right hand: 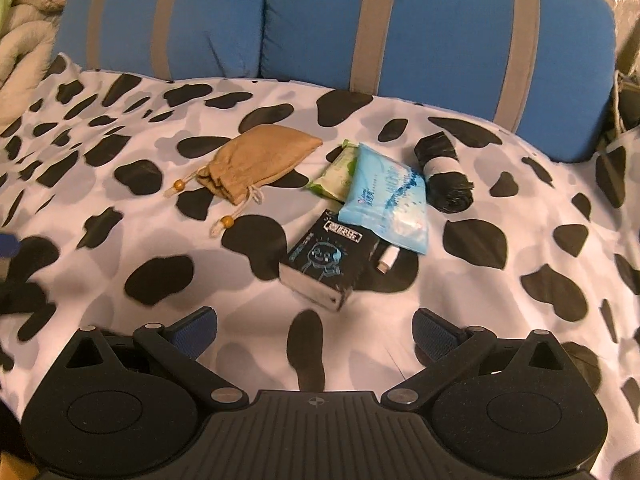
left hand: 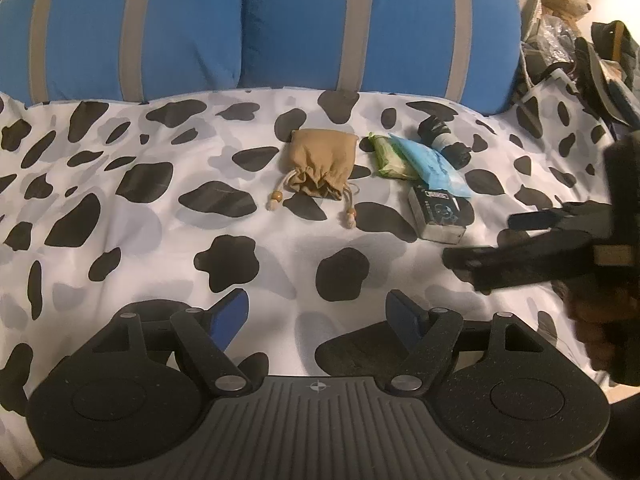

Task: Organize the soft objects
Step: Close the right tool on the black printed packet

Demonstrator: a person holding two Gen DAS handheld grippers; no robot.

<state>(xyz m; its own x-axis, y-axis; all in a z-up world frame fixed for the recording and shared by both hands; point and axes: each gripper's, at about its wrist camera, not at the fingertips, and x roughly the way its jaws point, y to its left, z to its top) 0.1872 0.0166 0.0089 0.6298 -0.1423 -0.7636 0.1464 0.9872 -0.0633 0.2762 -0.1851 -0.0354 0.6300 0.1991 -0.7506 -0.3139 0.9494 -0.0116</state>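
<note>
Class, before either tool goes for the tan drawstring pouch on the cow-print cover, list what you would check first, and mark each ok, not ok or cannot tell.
1. Left tool open, nothing held: ok.
2. Right tool open, nothing held: ok.
3. Tan pouch lies apart from the packets: ok.
4. Pouch mouth drawn shut: ok.
5. Blue packet overlaps the black box and green packet: not ok.
6. Pouch contents: cannot tell.

One tan cloth drawstring pouch [right hand: 256, 162] at 10 o'clock, two soft plastic tissue packs, green [right hand: 336, 174] and light blue [right hand: 386, 200], one black boxed pack [right hand: 326, 266] at 6 o'clock, one black bag roll [right hand: 442, 174] at 2 o'clock, two blue grey-striped cushions [right hand: 440, 28] at 12 o'clock
</note>
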